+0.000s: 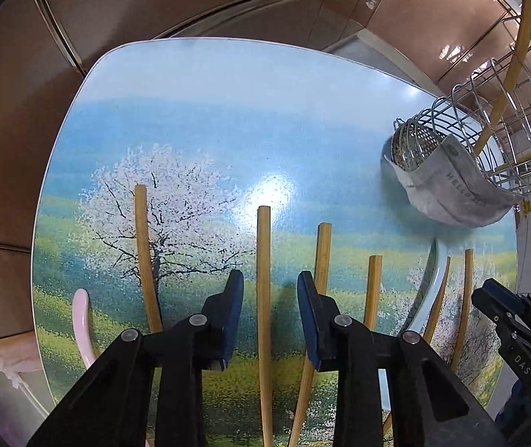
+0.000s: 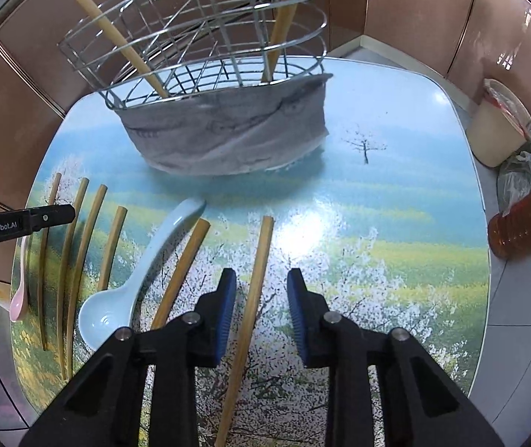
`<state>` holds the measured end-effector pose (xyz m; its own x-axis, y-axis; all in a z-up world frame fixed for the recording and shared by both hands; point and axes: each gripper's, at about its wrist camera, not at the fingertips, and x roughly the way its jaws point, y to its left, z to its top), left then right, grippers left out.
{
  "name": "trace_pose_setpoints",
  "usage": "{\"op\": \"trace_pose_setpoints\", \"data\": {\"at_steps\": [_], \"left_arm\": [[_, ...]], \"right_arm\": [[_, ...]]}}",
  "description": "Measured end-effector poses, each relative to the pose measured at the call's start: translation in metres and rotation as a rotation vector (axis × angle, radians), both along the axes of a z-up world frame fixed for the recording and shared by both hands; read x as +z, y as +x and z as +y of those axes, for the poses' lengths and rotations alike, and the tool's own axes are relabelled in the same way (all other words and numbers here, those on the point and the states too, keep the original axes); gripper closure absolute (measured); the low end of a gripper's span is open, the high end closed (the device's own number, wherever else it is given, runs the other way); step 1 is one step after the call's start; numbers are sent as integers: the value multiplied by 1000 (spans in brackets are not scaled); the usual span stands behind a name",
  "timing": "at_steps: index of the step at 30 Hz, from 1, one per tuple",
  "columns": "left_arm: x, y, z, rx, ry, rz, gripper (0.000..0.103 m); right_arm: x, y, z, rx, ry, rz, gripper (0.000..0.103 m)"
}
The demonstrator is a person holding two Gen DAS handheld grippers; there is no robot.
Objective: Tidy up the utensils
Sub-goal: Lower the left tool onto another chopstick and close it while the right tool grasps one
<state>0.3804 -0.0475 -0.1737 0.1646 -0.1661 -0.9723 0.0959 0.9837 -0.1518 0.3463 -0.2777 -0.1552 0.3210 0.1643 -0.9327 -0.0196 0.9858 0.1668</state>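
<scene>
Bamboo everywhere: loose chopsticks lie in a rough row across the table (image 1: pixel 198 74), its top printed with blossom trees and green hills; the left gripper (image 1: pixel 271 294) hangs over the row with its jaws spread wide and holding nothing, one chopstick (image 1: pixel 264 279) running straight up the gap between the blue pads, not touched; a pink spoon (image 1: pixel 81 316) lies off at its left edge. Over on the other side, the right gripper (image 2: pixel 261 294) is just as wide and just as empty, a single chopstick (image 2: pixel 254 298) lying in its gap too; beside it to the left sit another chopstick, then a pale blue soup spoon (image 2: pixel 135 279), bowl towards the camera. At the far side of the table stands the wire utensil basket (image 2: pixel 205 37), its base wrapped in a grey cloth (image 2: pixel 228 138); two chopsticks (image 2: pixel 287 11) already lean inside it. On the floor to the right: a lined bin (image 2: pixel 500 126) and a bottle of amber oil (image 2: pixel 522 223).
</scene>
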Motion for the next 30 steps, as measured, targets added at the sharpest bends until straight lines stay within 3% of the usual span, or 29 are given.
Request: {"op": "trace_pose_setpoints", "data": {"at_steps": [8,18,23,30], "left_arm": [[-15,15,1,6,-1,44,84],[-18,18,-4,-15,16,45,89],[-19,15,-7,-30,35,50,97],[-18,11,-15,-41,47,45,97]], "right_arm": [[-9,7,12,24,-19,42,89],[-17,13,31,56,-79,68,91],[-17,13,50,84,-133,76,93],[-15,13,64,66,-141,76,96]]}}
